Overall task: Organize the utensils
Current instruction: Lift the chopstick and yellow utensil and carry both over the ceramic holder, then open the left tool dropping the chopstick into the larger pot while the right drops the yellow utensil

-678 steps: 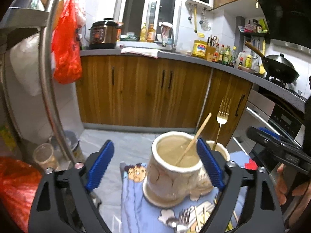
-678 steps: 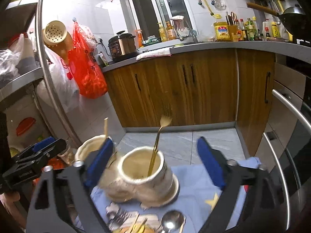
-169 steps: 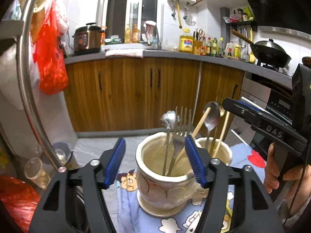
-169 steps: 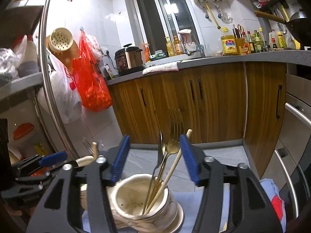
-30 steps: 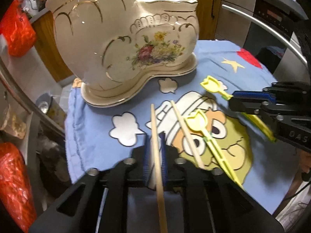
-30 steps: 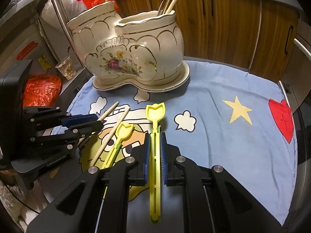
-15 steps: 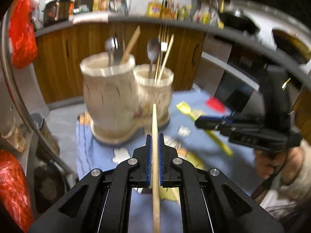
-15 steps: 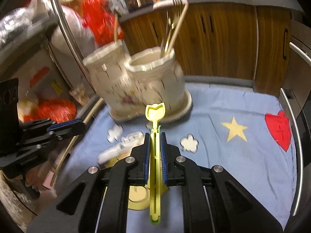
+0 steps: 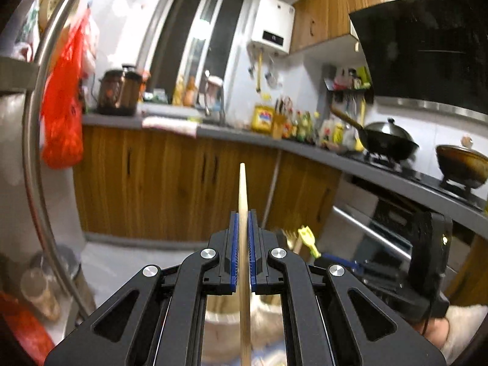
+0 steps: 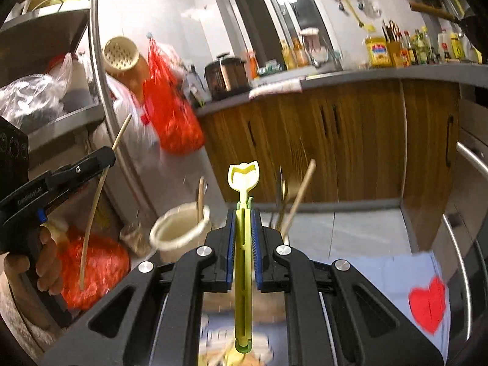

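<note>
Holder left of raised fork

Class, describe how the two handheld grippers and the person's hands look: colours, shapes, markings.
Both the left gripper and the right gripper are matte black angular linkages with silver pivot bolts and ribbed blue pads. The left one carries pale lettering on its side. Its hand is bare.

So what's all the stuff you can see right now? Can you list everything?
Wooden chopstick: one, tan, clamped upright in the left gripper.
Plastic tulip-tipped utensil: one, yellow-green, clamped in the right gripper.
Ceramic utensil holder: one, cream, below the grippers, utensils standing in it.
Cartoon cloth: one, light blue with a red heart, under the holder.
Plastic bag: one, red, hanging at left.
Wok: one, black, on the stove.
Wooden cabinets: brown, under the counter.
Left gripper: black, blue pads, shut.
Right gripper: black, blue pads, shut.
</note>
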The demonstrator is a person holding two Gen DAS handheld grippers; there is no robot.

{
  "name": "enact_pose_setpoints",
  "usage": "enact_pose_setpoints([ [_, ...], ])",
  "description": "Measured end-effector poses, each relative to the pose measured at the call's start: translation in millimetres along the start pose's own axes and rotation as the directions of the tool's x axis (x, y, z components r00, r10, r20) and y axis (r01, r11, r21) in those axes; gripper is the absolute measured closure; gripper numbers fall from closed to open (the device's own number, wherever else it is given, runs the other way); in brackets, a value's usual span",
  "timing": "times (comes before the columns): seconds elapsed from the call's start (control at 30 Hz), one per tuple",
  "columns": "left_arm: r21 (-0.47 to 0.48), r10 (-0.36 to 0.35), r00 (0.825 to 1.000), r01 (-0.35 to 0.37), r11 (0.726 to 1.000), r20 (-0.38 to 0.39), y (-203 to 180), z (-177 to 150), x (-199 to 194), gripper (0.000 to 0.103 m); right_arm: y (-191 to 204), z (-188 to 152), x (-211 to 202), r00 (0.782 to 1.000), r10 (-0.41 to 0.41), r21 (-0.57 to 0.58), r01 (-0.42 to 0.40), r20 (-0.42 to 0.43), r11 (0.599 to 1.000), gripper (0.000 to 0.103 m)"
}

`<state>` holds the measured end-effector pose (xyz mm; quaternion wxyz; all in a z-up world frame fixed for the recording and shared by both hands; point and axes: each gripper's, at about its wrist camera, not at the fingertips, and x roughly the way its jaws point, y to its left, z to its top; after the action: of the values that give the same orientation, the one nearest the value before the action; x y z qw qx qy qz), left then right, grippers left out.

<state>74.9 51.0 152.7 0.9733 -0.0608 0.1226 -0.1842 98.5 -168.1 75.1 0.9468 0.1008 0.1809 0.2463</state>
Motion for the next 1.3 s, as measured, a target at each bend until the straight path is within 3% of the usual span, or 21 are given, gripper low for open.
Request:
enact_pose_setpoints([
  [0.13,-0.022,0.033,0.999,-0.033,0.999,0.033,5.7,7.9,31.7,0.096,-12.2,8.8,19.1,0.998,-0.023,0.021,0.022,0.051,1.0,0.093],
  [0.3,-0.064,0.071,0.99,-0.063,0.996,0.121,17.7,13.2,46.6,0.096,-26.3,14.9,36.4,0.993,0.002,0.059,-0.009,0.116,0.998,0.093],
  [0.7,-0.077,0.146,0.976,-0.135,0.988,0.164,30.7,-5.7,70.1,0.096,-33.9,-2.2,60.4,0.992,0.034,0.073,-0.043,0.118,0.996,0.093],
  [1.0,-0.04,0.137,0.982,-0.133,0.99,0.131,26.2,-18.1,65.8,0.096,-24.6,-13.7,66.1,0.994,0.026,0.035,-0.03,0.108,0.999,0.093],
  [1.3,-0.036,0.116,0.992,-0.114,0.993,0.042,29.0,-32.2,49.7,0.096,-18.8,-20.2,51.6,0.998,0.014,-0.006,-0.014,0.064,1.0,0.093],
])
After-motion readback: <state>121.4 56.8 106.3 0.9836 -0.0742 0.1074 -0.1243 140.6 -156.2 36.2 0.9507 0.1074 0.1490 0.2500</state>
